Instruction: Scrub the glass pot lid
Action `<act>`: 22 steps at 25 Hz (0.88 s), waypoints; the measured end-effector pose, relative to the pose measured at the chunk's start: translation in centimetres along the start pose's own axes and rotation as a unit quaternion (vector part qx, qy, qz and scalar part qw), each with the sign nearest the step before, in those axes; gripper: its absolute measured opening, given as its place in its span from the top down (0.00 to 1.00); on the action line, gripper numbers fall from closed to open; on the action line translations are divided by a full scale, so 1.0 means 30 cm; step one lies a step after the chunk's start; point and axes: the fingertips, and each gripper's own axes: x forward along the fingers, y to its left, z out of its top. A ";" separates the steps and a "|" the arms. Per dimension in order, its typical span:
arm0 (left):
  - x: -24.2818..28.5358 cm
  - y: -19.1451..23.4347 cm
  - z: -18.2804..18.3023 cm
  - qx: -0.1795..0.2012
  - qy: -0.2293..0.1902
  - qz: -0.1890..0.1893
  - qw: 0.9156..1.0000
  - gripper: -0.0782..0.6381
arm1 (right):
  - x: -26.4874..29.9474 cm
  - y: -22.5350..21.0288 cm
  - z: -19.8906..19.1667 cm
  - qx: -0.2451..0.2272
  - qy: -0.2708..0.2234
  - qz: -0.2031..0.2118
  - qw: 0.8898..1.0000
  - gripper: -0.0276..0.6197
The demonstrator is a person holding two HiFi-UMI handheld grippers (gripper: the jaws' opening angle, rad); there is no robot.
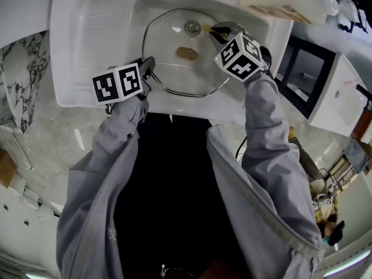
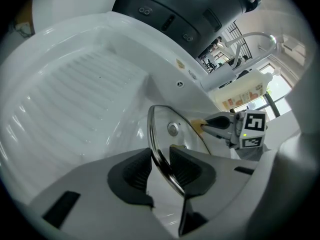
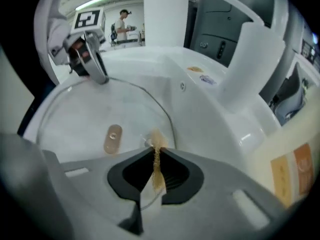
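Glass pot lid (image 1: pixel 174 51) lies in the basin of the white sink (image 1: pixel 87 34). Its pane is so clear that little beyond the metal rim and the centre knob (image 1: pixel 192 27) can be made out. The left claw (image 1: pixel 148 68) is clamped on the rim at its near-left edge, one pad on each side. The right claw (image 1: pixel 216 32) is pressed together on a thin yellow scrub pad (image 3: pixel 156 159), mostly buried between the pads; its frayed tip meets the glass beside the knob. A tan oval (image 1: pixel 187 53) shows on or under the glass; which, I cannot tell.
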 end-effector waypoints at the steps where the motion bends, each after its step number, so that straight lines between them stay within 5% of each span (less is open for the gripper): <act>1: 0.001 0.000 0.000 0.000 0.001 0.000 1.000 0.74 | 0.030 -0.021 -0.011 -0.017 0.008 -0.017 1.000 0.91; 8: -0.002 0.004 0.001 0.000 0.003 -0.002 1.000 0.74 | 0.163 -0.076 -0.003 -0.071 0.021 -0.084 0.994 0.91; 22: -0.001 0.002 -0.003 0.000 0.004 -0.005 1.000 0.74 | 0.192 0.092 -0.063 -0.049 0.073 0.018 0.996 0.91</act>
